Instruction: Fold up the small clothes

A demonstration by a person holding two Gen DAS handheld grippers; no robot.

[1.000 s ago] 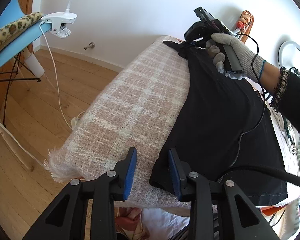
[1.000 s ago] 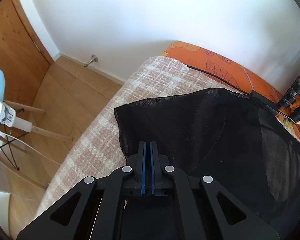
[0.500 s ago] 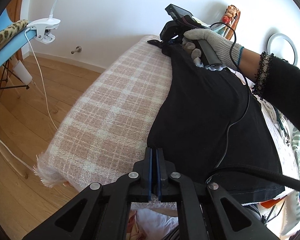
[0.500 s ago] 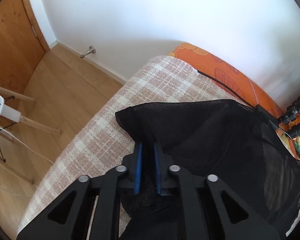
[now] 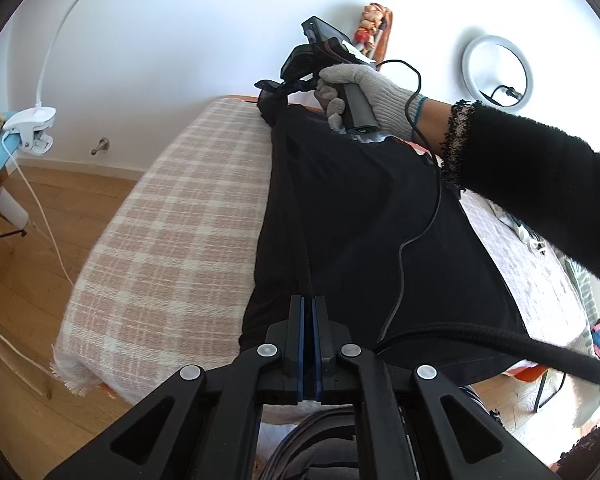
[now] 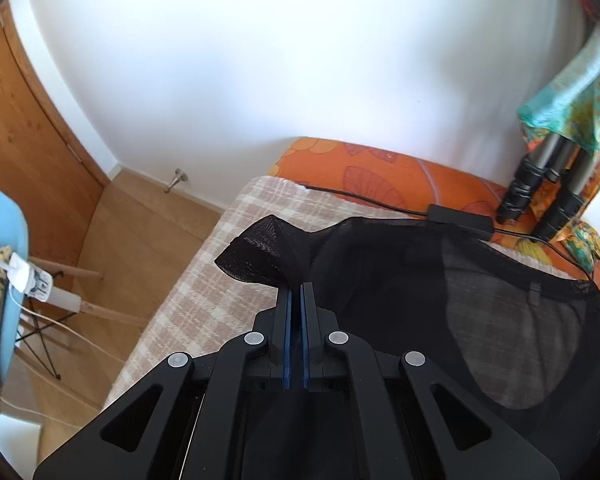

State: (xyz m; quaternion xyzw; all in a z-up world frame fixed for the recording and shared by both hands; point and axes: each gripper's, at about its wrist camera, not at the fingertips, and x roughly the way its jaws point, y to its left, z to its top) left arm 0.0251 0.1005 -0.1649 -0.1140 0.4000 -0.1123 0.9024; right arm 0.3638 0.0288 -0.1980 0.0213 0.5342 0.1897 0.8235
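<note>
A: Two corners were pinched. The left tool (image 5: 308, 312) was clamped on the black garment's (image 5: 360, 216) near edge, the right tool (image 6: 296, 300) closed on its far corner, lifting that edge off the plaid blanket (image 5: 172, 216) on the bed.

B: Next?

A: Probably carrying that edge across, both together, keeping it taut. No readable writing anywhere.

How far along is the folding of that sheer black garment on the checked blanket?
Early. Done: the sheer black garment lies spread on the pink checked blanket. In hand: the left gripper is clamped on its near edge and the right gripper on its far corner, lifting that side edge taut. Left: no fold is laid over yet, so every fold remains.
</note>
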